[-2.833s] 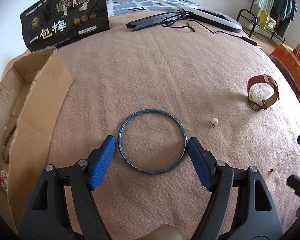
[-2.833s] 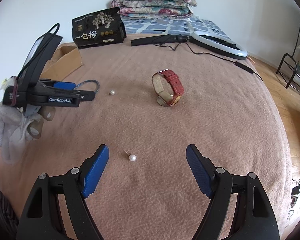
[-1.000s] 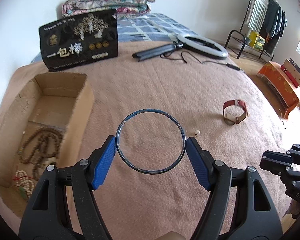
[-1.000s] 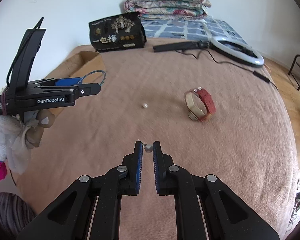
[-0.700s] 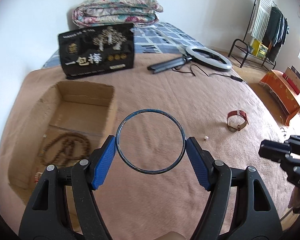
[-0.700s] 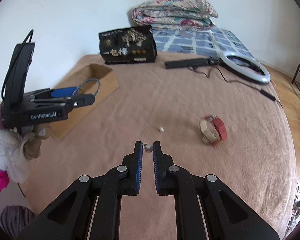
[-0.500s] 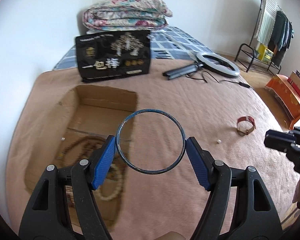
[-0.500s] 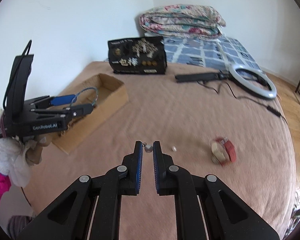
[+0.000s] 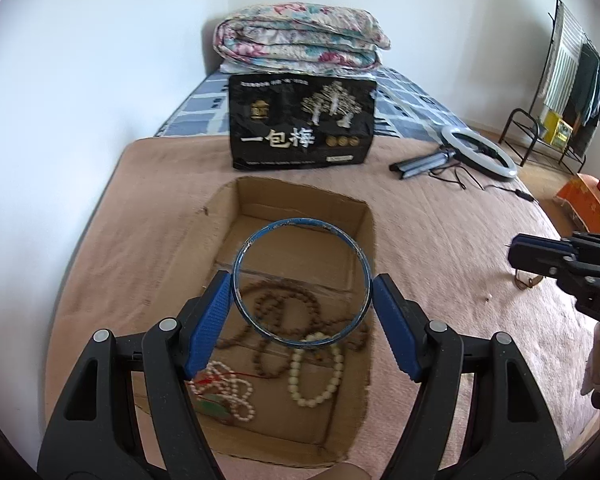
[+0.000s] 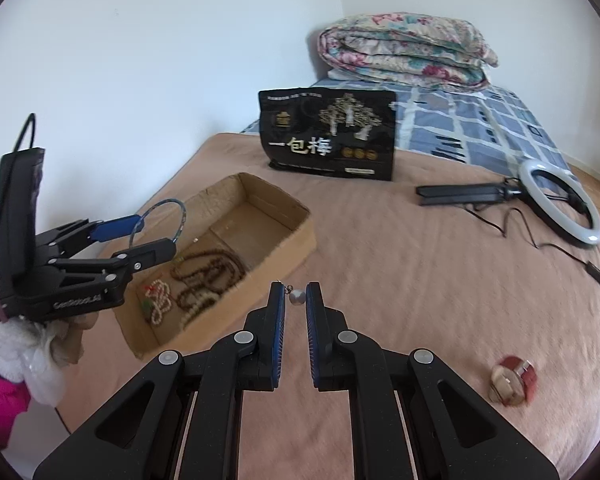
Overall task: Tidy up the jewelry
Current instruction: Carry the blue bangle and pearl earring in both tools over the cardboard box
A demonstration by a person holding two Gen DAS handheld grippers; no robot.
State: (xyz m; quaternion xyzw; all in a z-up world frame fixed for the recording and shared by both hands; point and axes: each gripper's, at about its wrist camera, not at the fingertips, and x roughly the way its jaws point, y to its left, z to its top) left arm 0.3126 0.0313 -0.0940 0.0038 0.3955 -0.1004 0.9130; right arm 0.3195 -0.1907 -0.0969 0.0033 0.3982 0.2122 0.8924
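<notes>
Now my left claw (image 9: 302, 320) clamps the thin blue metal bangle (image 9: 302, 282) above the open cardboard box (image 9: 364, 216); my right claw (image 10: 296, 300) pinches a small pearl earring (image 10: 297, 297); beyond stands a black "一包梅" bag (image 9: 302, 126).

Left wrist view: looks forward and down along the left gripper (image 9: 302, 320), from close above the cardboard box (image 9: 364, 216), facing the black bag (image 9: 302, 128) and the folded quilt (image 9: 300, 40) at the wall. Right gripper (image 9: 516, 254) enters at its right edge.

Right wrist view: sits behind the right gripper (image 10: 296, 304), higher and further back over the bed (image 10: 400, 240), facing the same wall. Left gripper (image 10: 152, 236) at left.

Shared: cardboard box (image 10: 296, 236), black bag (image 10: 328, 136), folded quilt (image 10: 404, 52), ring light (image 9: 480, 152) (image 10: 560, 200).
</notes>
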